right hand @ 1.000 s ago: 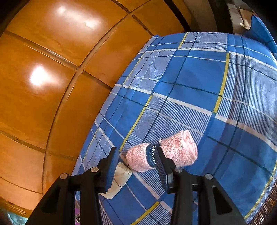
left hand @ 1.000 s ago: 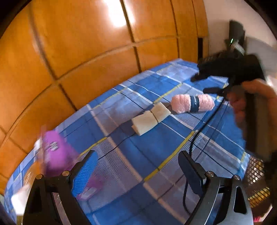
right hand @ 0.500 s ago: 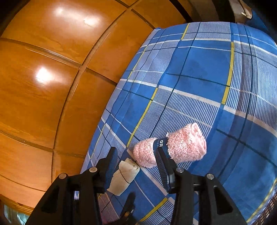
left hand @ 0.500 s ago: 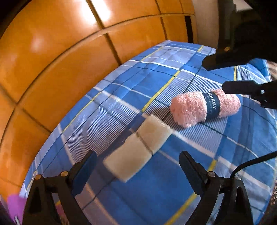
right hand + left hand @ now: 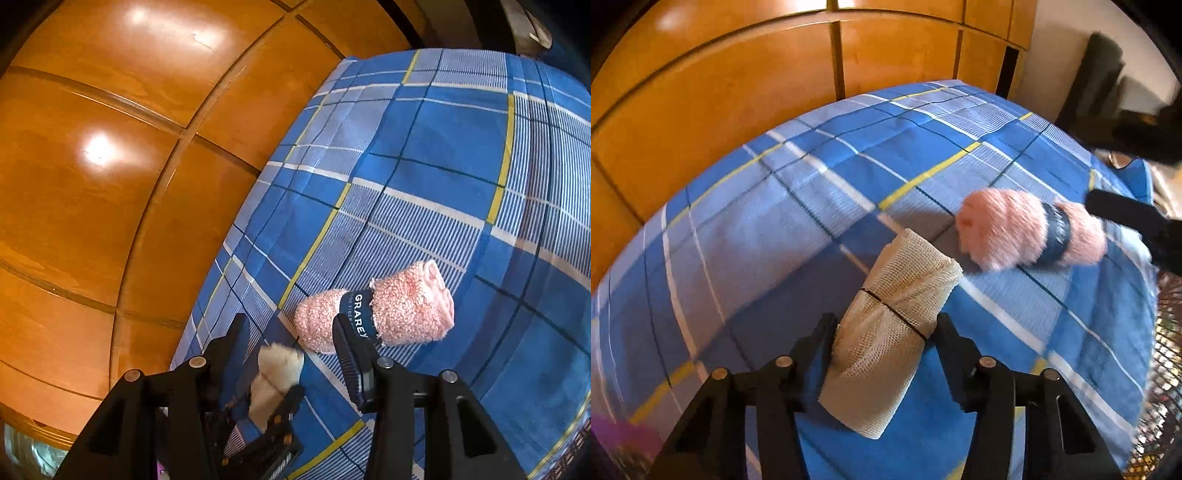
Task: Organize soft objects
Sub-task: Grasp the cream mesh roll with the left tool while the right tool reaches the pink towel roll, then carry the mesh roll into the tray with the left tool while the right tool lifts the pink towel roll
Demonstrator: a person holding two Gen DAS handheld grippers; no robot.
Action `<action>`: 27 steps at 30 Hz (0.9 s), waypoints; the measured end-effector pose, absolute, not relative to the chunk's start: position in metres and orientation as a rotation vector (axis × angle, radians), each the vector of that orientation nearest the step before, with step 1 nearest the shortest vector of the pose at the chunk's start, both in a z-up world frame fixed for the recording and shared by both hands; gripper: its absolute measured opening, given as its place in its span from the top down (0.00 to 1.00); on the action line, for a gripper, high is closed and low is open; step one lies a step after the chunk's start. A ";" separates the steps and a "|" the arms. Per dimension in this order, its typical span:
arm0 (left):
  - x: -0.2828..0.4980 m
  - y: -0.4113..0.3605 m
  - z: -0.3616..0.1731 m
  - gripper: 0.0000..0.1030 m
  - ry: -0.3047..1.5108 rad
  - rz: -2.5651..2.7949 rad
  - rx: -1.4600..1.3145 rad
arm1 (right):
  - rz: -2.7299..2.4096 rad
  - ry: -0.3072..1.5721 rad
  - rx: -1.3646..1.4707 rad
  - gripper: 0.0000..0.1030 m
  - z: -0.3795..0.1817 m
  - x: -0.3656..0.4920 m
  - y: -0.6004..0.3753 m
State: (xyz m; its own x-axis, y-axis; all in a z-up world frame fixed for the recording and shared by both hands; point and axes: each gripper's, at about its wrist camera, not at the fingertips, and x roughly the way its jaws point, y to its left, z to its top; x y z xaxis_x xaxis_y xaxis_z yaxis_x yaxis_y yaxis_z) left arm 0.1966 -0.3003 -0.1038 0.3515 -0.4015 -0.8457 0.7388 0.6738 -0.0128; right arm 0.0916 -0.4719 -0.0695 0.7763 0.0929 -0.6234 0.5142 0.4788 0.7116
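Observation:
A cream mesh cloth roll [image 5: 886, 332] with a thin black band lies on the blue plaid bedspread [image 5: 757, 240]. My left gripper [image 5: 884, 326] straddles it near the band, its jaws closing with both pads against the roll's sides. Just beyond lies a fluffy pink towel roll [image 5: 1027, 232] with a dark label band. In the right wrist view my right gripper [image 5: 291, 332] hovers open above the bed with nothing in it; the pink towel roll [image 5: 406, 310] lies past its right finger. Lower down there, the cream roll [image 5: 277, 373] sits inside the left gripper [image 5: 275, 387].
Orange wooden cupboard panels [image 5: 738, 92] run along the far side of the bed. A purple object [image 5: 613, 439] shows blurred at the lower left. A woven basket edge [image 5: 1167, 369] is at the right. The right gripper's fingers [image 5: 1126, 216] reach in beside the pink roll.
My left gripper has swept away from the purple object, come forward and down over the cream roll, and narrowed its jaws onto it. The right gripper has stayed over the pink roll.

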 end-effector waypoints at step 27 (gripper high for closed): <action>0.102 -0.203 -0.110 0.47 0.963 -0.666 0.285 | -0.121 1.349 -0.190 0.37 -0.112 0.183 -0.428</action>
State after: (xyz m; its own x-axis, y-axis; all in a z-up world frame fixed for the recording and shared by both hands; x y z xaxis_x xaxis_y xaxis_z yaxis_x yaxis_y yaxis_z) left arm 0.1021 -0.2033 -0.1102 0.3936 -0.3946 -0.8303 0.6377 0.7678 -0.0626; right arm 0.1835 -0.4282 -0.1123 0.2169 -0.1963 -0.9563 -0.0229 0.9783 -0.2060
